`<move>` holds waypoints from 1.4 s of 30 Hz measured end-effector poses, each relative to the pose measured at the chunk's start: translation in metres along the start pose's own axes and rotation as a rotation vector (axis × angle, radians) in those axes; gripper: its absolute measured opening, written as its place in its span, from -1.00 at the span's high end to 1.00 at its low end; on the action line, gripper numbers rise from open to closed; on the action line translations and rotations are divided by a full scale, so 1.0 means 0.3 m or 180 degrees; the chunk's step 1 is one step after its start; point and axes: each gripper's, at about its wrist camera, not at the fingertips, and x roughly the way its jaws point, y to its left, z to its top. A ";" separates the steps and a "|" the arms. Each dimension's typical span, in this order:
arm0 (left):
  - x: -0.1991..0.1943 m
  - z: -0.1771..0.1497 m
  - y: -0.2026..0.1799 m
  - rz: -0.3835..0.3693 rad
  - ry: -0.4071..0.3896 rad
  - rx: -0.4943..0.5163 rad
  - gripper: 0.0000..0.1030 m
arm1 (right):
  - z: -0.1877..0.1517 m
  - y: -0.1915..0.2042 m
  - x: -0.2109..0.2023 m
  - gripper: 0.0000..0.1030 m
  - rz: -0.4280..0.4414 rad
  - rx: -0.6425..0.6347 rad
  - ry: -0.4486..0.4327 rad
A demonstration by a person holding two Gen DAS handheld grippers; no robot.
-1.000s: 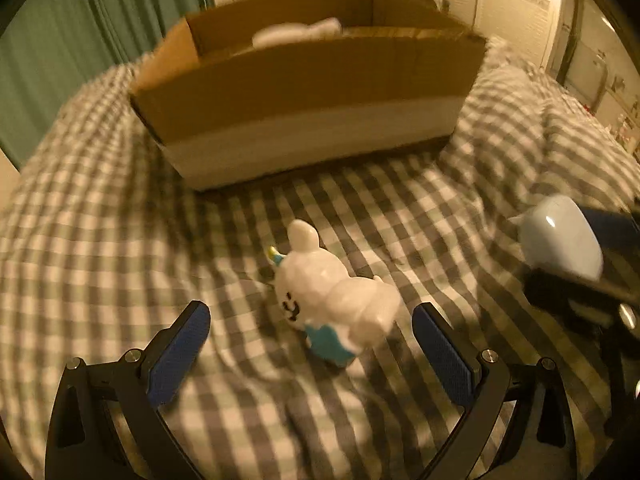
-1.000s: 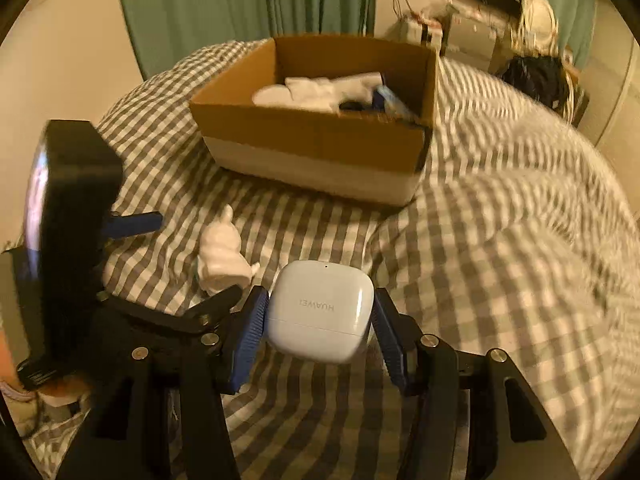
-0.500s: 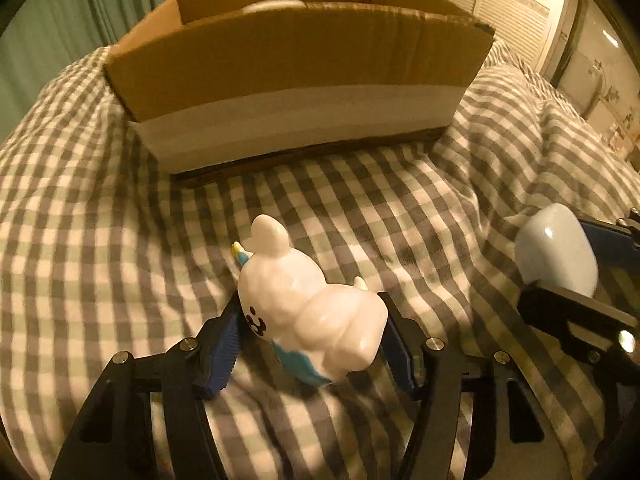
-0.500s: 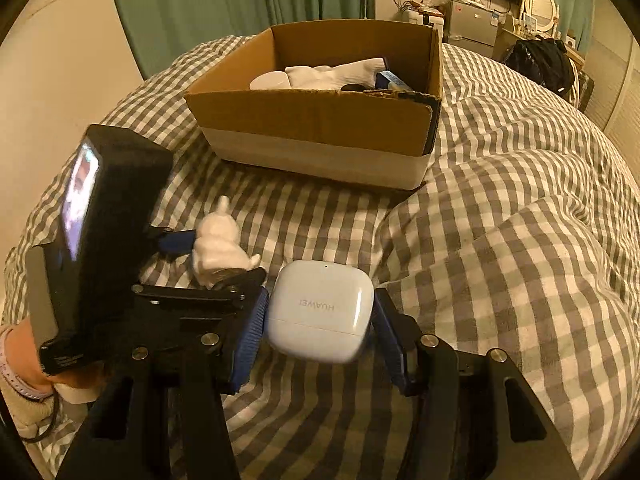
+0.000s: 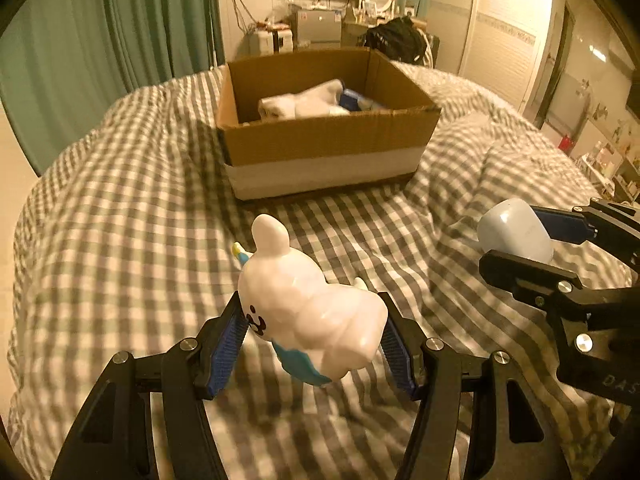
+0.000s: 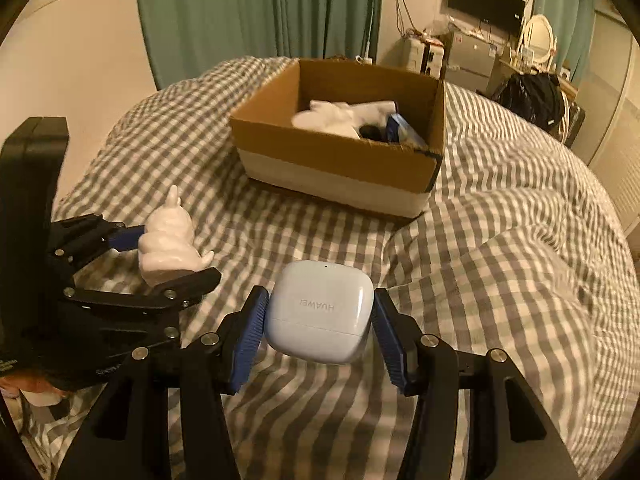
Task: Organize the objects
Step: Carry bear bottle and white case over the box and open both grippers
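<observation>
My left gripper is shut on a white animal figurine with blue trim and holds it above the checked bedcover. It shows at the left of the right wrist view. My right gripper is shut on a pale blue earbud case, raised off the bed; the case shows at the right of the left wrist view. An open cardboard box stands ahead on the bed, also in the right wrist view. It holds a white soft item and a blue object.
Green curtains hang behind the bed at the left. A desk with a screen, a mirror and a dark bag stands beyond the box. A door is at the far right.
My left gripper closed on the figurine and lifted it off the bed. Both grippers rose, so the inside of the box now shows. The right gripper kept its hold on the case.
</observation>
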 end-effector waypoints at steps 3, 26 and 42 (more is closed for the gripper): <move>-0.065 -0.016 0.010 -0.0061 -0.0092 -0.0023 -0.25 | 0.001 0.024 -0.055 -0.02 -0.0050 -0.0042 -0.0063; -0.183 0.478 0.090 -0.0003 -0.0835 0.0061 -0.25 | 0.435 -0.047 -0.260 -0.02 -0.0141 -0.0247 -0.0768; 0.339 0.779 0.106 -0.0047 -0.0486 -0.0055 -0.25 | 0.783 -0.261 0.214 -0.02 -0.0063 0.0291 -0.0578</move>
